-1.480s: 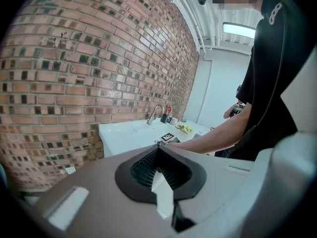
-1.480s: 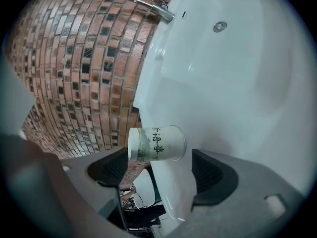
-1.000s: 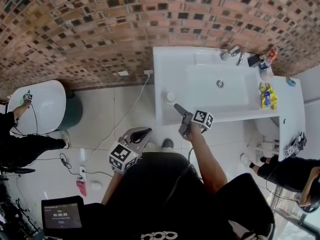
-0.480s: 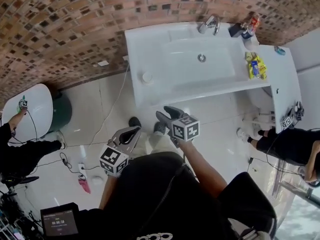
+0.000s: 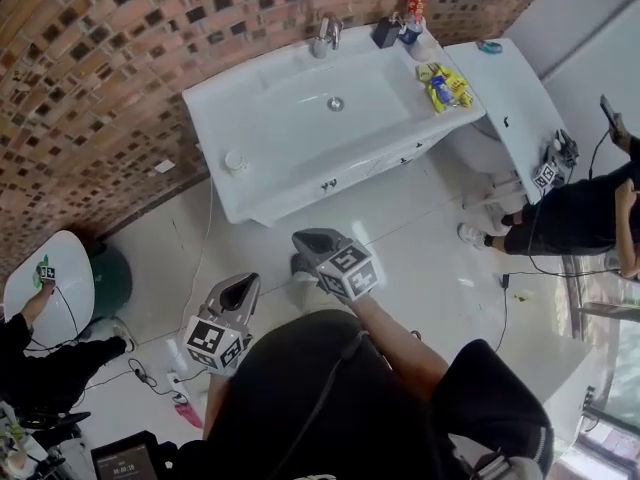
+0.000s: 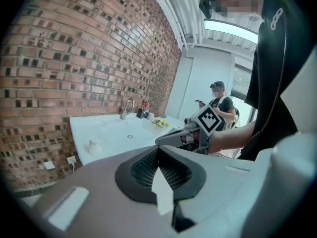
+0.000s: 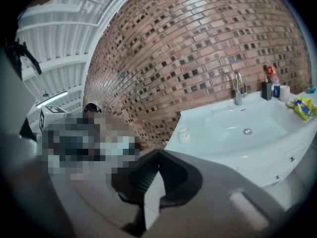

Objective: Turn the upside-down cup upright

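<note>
A small white cup (image 5: 235,161) stands on the left end of the white washstand counter (image 5: 265,193); I cannot tell which way up it is. It also shows in the left gripper view as the cup (image 6: 94,144) and in the right gripper view as the cup (image 7: 184,134). My right gripper (image 5: 304,240) hangs over the floor, well short of the washstand. Its jaws have just been closing and are shut with nothing between them (image 7: 157,157). My left gripper (image 5: 247,282) is lower left, also shut and empty (image 6: 157,152).
The sink basin (image 5: 320,108) has a tap (image 5: 325,33), bottles (image 5: 400,28) and a yellow packet (image 5: 440,86) beside it. A person (image 5: 570,218) sits by a white side table (image 5: 520,98). Another person (image 5: 40,368), a round table (image 5: 50,278) and a floor cable (image 5: 205,238) are at left.
The right gripper drew back from the cup on the counter, rolled over and closed its jaws. The left gripper also pulled back. The view swung, so the washstand now lies farther off.
</note>
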